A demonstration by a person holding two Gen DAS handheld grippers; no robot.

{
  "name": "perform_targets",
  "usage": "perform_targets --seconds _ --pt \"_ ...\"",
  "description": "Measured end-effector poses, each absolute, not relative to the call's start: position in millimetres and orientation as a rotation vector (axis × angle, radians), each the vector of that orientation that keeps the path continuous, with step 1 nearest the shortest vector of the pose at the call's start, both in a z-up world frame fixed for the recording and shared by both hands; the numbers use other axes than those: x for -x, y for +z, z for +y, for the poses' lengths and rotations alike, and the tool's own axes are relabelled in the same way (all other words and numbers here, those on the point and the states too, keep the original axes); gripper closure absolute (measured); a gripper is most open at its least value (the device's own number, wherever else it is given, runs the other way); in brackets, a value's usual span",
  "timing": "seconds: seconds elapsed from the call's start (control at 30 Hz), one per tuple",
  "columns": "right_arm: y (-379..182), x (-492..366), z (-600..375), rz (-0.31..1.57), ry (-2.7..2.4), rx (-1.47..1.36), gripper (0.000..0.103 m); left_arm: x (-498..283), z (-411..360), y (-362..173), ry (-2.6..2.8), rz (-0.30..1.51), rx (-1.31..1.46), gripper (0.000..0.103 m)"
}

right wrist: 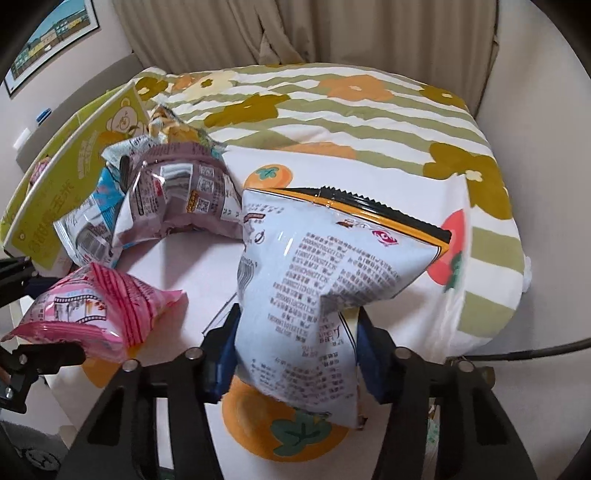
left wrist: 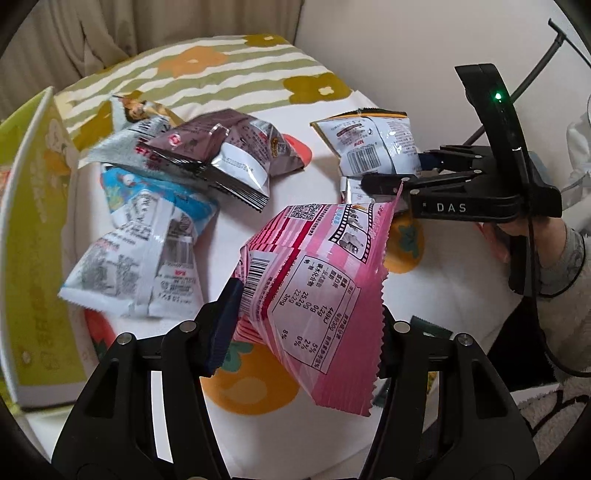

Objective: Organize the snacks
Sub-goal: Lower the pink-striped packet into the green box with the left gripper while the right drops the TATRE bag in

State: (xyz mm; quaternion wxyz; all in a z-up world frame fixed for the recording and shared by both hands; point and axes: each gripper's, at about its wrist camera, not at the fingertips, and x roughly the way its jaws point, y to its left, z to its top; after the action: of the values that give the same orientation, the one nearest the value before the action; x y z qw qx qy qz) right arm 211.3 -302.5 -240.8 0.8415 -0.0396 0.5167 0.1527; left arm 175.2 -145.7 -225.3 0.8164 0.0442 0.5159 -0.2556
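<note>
The left gripper (left wrist: 306,325) pinches the pink snack packet (left wrist: 314,280) between its fingers; the right gripper (right wrist: 295,350) clamps the white snack packet (right wrist: 325,266), whose slick film could slip free

Beige curtain (right wrist: 207,33); framed picture (right wrist: 48,40); floral bedspread (right wrist: 332,110).

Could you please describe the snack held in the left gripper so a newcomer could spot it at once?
On the fruit-print bedspread, right of the snack pile, the left gripper clamps a pink packet. It is the only pink striped one, with a filmstrip picture.
</note>
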Motion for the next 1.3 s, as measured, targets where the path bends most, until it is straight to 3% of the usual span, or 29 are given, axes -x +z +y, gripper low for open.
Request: perform_targets --seconds 0.57,0.9,1.3 --pt "-133.1 -181.4 -269.1 0.948 0.286 0.058 0.056 -145.8 -61.4 -115.8 -0.478 0.889 0.006 0.049" --pt "-79.2 -182.0 -161.6 0.829 0.45 0.061 0.056 -153.4 58.6 -75.0 -0.285 0.809 0.06 0.049" --pt "-74.1 -214.9 -30.0 0.8 0.584 0.081 0.056 -227.2 185.8 -62.2 -0.157 0.801 0.105 0.05"
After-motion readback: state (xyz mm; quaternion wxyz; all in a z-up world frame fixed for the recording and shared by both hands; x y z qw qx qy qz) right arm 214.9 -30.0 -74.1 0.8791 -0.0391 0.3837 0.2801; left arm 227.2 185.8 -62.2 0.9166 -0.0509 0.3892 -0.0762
